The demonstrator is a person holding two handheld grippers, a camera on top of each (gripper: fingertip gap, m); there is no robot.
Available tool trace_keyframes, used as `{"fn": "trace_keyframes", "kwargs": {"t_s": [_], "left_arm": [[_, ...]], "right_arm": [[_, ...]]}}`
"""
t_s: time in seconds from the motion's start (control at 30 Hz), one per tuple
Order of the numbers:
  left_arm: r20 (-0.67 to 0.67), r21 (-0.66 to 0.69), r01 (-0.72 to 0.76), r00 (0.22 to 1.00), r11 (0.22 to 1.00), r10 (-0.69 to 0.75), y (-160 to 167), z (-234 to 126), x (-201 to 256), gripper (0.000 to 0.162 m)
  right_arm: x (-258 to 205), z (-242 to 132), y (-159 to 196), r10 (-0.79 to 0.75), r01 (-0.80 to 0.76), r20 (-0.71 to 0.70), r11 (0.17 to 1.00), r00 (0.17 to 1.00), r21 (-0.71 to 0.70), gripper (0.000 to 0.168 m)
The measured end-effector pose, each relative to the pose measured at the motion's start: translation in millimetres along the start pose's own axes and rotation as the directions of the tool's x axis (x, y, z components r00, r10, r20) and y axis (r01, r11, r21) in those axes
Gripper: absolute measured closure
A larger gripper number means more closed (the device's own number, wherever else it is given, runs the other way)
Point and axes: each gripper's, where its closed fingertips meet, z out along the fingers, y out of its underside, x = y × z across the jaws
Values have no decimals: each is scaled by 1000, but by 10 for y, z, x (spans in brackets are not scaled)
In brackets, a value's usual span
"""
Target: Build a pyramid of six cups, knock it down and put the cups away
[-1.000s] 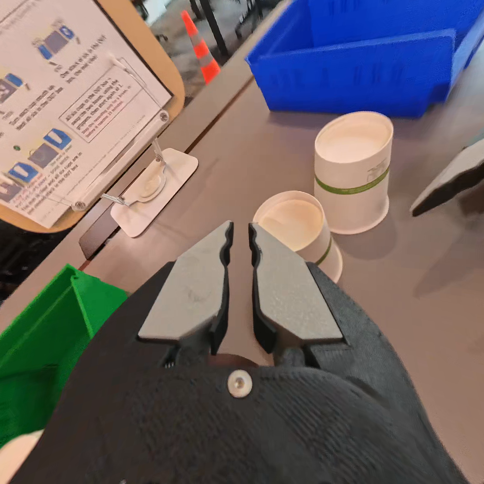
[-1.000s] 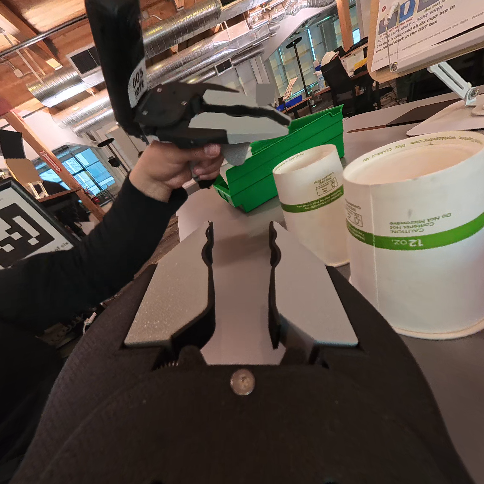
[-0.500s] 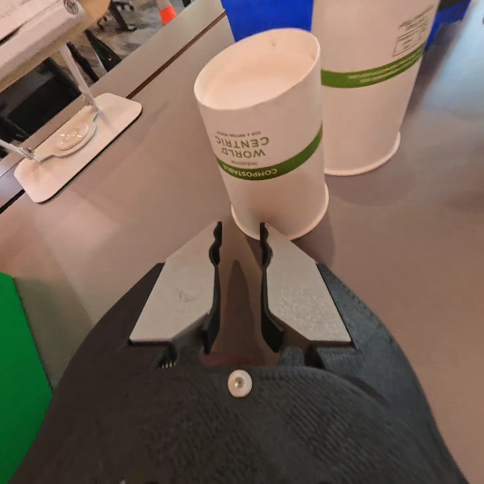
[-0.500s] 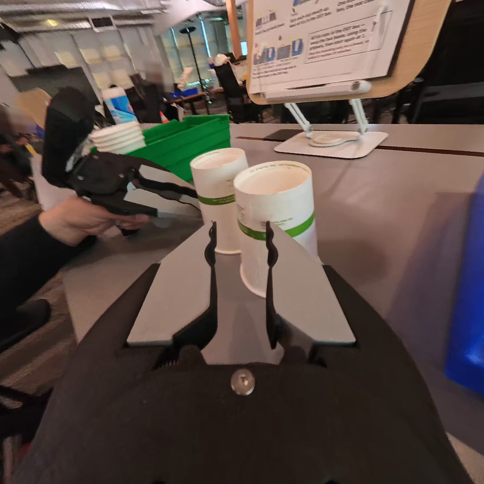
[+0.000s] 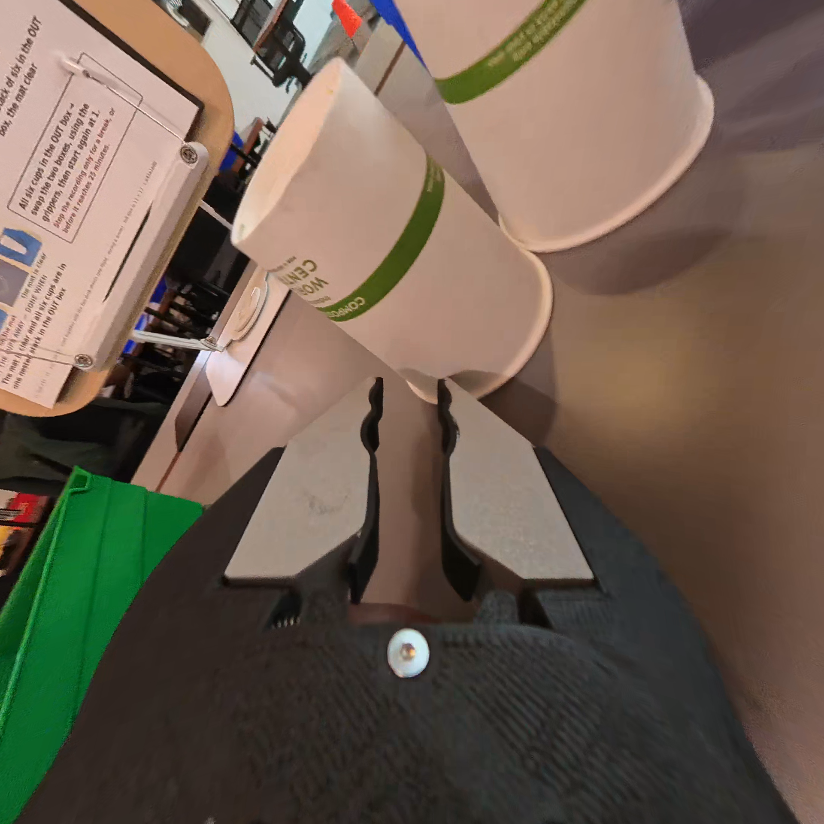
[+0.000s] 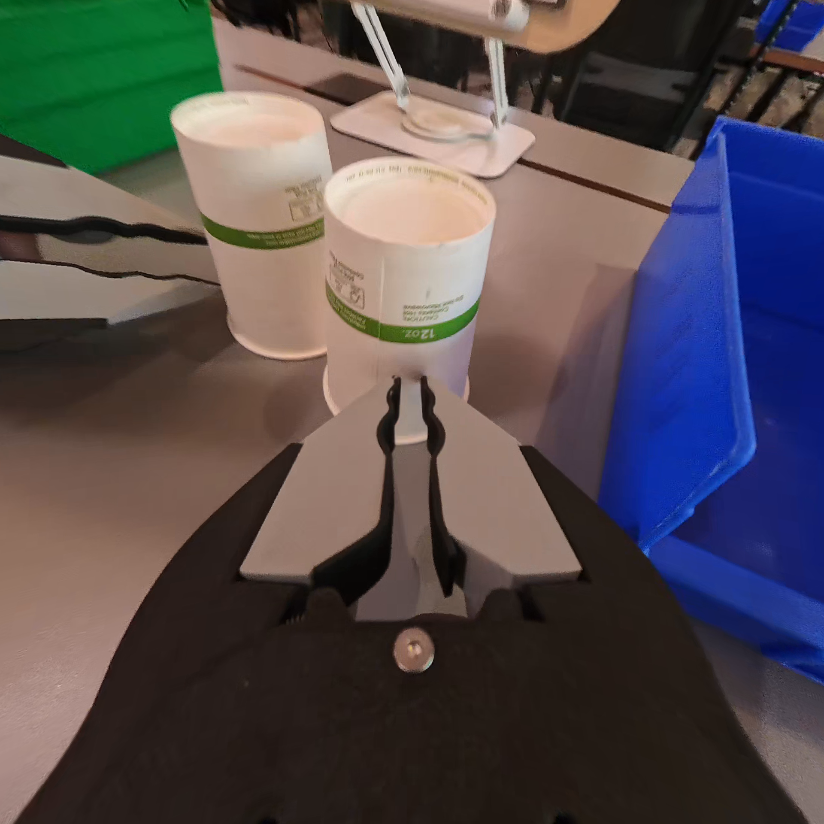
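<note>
Inverted, two cups stand touching; right gripper (image 6: 408,381) pinches the nearer cup (image 6: 408,267) (left gripper (image 5: 408,388) jaws apart).

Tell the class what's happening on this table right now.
A person works two handheld grippers around two upside-down paper cups on a grey table. The right gripper has pinched the wall of the nearer cup near its base. The left gripper is open, just short of the other cup. No pyramid stands yet. A blue bin and a green bin flank them.

An open-plan office or lab: grey table (image 6: 133,468), plastic bins (image 6: 713,356), instruction board (image 5: 89,200), desks behind.
</note>
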Motion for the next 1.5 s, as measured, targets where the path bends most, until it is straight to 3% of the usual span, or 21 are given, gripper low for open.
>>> {"fn": "trace_keyframes", "kwargs": {"t_s": [0.1, 0.17, 0.33, 0.47, 0.67, 1.27, 1.5], "left_arm": [[19, -13, -38, 999, 999, 38, 11, 11, 17, 145], [-8, 16, 17, 1000, 1000, -17, -20, -18, -2, 156], [-116, 32, 278, 955, 960, -273, -9, -36, -153, 136], [-162, 54, 354, 926, 934, -342, -21, -59, -195, 135], [-163, 119, 405, 909, 907, -385, -65, -135, -284, 135], [-166, 105, 449, 888, 887, -429, -24, -128, -327, 135], [-172, 98, 446, 888, 890, -426, -22, -121, -314, 136]], "right_arm": [[17, -28, -31, -90, 92, -72, 996, 993, 18, 157], [-101, -91, -102, -139, 141, -28, 987, 990, 82, 151], [-143, -21, -28, -145, 145, 1, 989, 989, 25, 161], [-24, 37, 31, -103, 102, -47, 994, 994, -30, 162], [24, -23, -51, -68, 70, -58, 997, 996, 36, 157], [-12, -67, -96, -52, 53, -12, 995, 999, 82, 148], [-32, -62, -89, -52, 52, 6, 996, 999, 78, 137]]}}
